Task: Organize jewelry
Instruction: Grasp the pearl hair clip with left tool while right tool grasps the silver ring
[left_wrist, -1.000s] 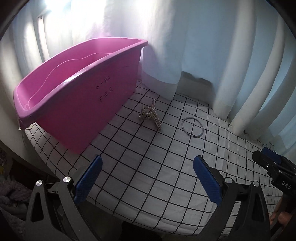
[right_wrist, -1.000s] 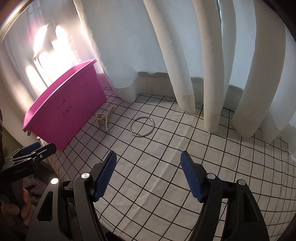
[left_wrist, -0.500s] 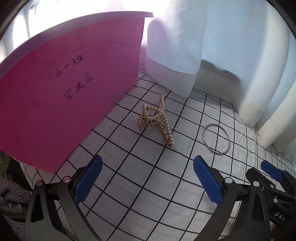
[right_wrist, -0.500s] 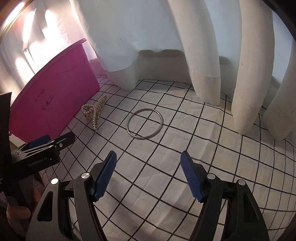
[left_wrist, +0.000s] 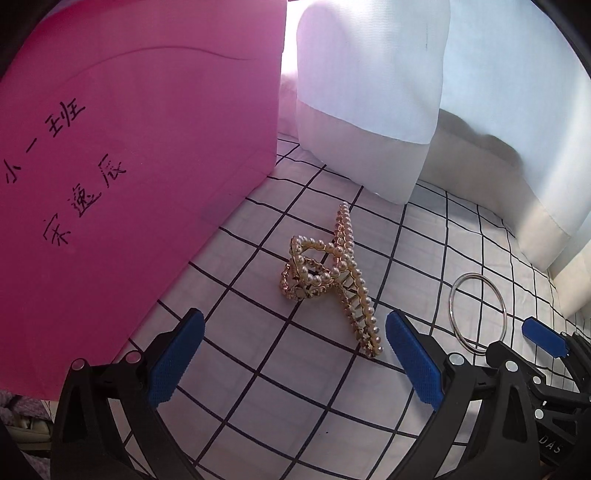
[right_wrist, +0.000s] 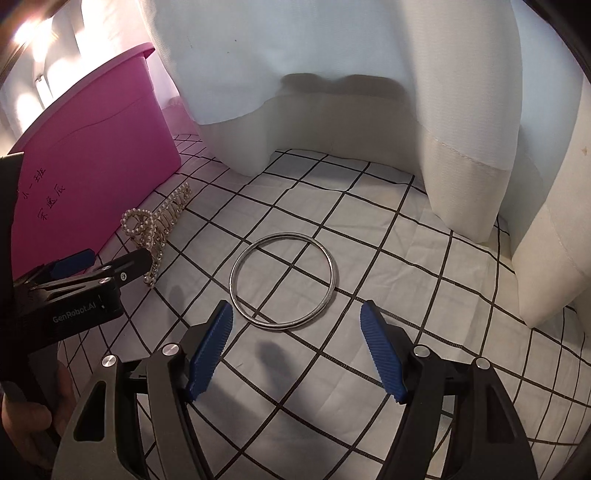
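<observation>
A gold pearl hair claw (left_wrist: 334, 280) lies on the checked cloth just ahead of my open left gripper (left_wrist: 295, 356); its near end reaches almost between the blue pads. It also shows in the right wrist view (right_wrist: 155, 230). A silver bangle (right_wrist: 283, 280) lies flat just ahead of my open right gripper (right_wrist: 295, 350), and shows at the right of the left wrist view (left_wrist: 477, 313). A pink tub (left_wrist: 122, 155) with black handwriting stands left of the claw, also seen in the right wrist view (right_wrist: 92, 162). Both grippers are empty.
White curtains (right_wrist: 332, 81) hang down to the cloth (right_wrist: 406, 258) along the back and right side. The left gripper's body (right_wrist: 74, 295) shows at the left of the right wrist view. The right gripper's tip (left_wrist: 546, 339) shows at the right edge of the left wrist view.
Both grippers have moved forward and down toward the cloth. The hair claw now sits close before the left pads and the bangle close before the right pads. Both stay open.
</observation>
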